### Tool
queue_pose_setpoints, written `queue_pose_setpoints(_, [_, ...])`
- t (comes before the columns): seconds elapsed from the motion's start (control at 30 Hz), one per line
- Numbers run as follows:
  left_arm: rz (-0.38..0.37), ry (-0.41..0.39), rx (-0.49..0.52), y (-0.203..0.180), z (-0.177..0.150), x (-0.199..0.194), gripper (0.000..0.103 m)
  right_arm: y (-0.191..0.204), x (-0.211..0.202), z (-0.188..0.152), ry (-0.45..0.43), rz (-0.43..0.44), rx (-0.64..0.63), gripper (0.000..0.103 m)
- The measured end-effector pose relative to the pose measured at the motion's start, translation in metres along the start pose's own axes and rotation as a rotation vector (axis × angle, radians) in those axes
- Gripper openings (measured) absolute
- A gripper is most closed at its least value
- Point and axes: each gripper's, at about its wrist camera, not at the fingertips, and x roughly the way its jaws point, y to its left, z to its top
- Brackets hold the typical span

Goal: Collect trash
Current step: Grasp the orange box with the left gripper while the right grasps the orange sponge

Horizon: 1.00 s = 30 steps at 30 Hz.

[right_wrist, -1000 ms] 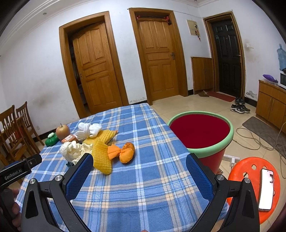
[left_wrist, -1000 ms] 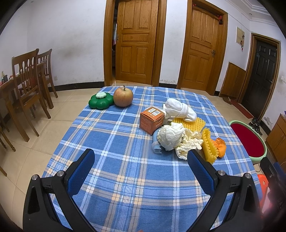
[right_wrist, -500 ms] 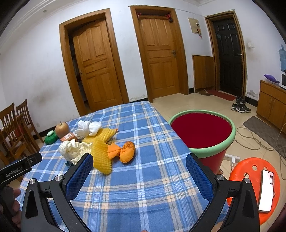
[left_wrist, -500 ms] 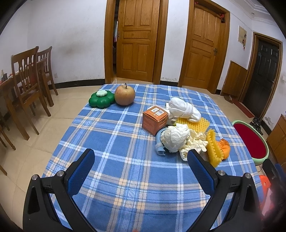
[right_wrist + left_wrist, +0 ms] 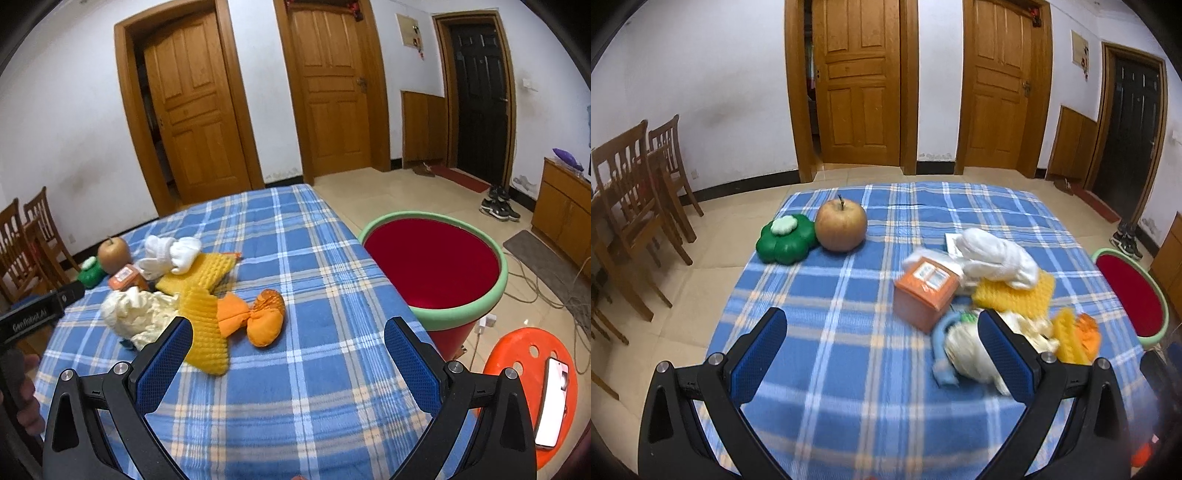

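Note:
On the blue plaid table (image 5: 849, 369) lies a heap of trash: an orange carton (image 5: 923, 295), a crumpled cream paper wad (image 5: 964, 354), a white cloth bundle (image 5: 993, 254), yellow foam netting (image 5: 1015, 295) and orange peel (image 5: 1086, 332). My left gripper (image 5: 882, 347) is open above the table, its right finger just in front of the paper wad. My right gripper (image 5: 288, 354) is open and empty, with the orange peel (image 5: 266, 317), the netting (image 5: 203, 325) and the wad (image 5: 136, 314) ahead and to the left. The red bin with green rim (image 5: 436, 258) stands right of the table.
An apple (image 5: 841, 229) and a green flower-shaped box (image 5: 786, 238) sit at the far left of the table. Wooden chairs (image 5: 635, 206) stand to the left. An orange stool with a phone (image 5: 550, 402) is near the bin. Cables lie on the floor to the right.
My left gripper has moved forward and lower toward the trash heap, which now looks larger and blurred. My right gripper has edged forward over the table. Both stay open.

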Motion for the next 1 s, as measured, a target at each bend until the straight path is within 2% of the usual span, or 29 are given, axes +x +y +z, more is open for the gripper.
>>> queue_pose_setpoints(0.23, [-0.05, 0.031, 0.051, -0.002, 0.011, 0.042, 0.102, 0.004, 0.034, 0.007, 0.072, -0.054, 0.02, 0.103])
queue_pose_setpoints(0.43, [-0.132, 0.091, 0.087, -0.006, 0.015, 0.073, 0.089, 0.007, 0.062, 0.007, 0.146, -0.077, 0.041, 0.102])
queue_pose_setpoints(0.53, [-0.176, 0.113, 0.081, -0.005, 0.014, 0.082, 0.083, 0.007, 0.072, 0.008, 0.163, -0.074, 0.064, 0.091])
queue_pose_setpoints(0.6, [-0.211, 0.118, 0.057, -0.003, 0.012, 0.084, 0.074, 0.009, 0.078, 0.009, 0.168, -0.076, 0.065, 0.086])
queue_pose_setpoints(0.67, [-0.255, 0.127, 0.042, 0.0, 0.011, 0.085, 0.058, 0.01, 0.083, 0.009, 0.179, -0.079, 0.061, 0.079])
queue_pose_setpoints(0.7, [-0.272, 0.131, 0.03, 0.002, 0.01, 0.086, 0.055, 0.01, 0.085, 0.009, 0.185, -0.076, 0.059, 0.077])
queue_pose_setpoints(0.77, [-0.281, 0.126, 0.018, 0.004, 0.009, 0.086, 0.054, 0.01, 0.087, 0.008, 0.187, -0.069, 0.053, 0.065])
queue_pose_setpoints(0.8, [-0.285, 0.126, 0.013, 0.004, 0.009, 0.086, 0.054, 0.012, 0.087, 0.008, 0.191, -0.062, 0.048, 0.063])
queue_pose_setpoints(0.87, [-0.298, 0.122, 0.003, 0.006, 0.01, 0.084, 0.054, 0.014, 0.088, 0.008, 0.198, -0.036, 0.035, 0.053])
queue_pose_setpoints(1.0, [-0.288, 0.101, -0.009, 0.009, 0.011, 0.077, 0.054, 0.019, 0.09, 0.009, 0.207, 0.006, 0.019, 0.043])
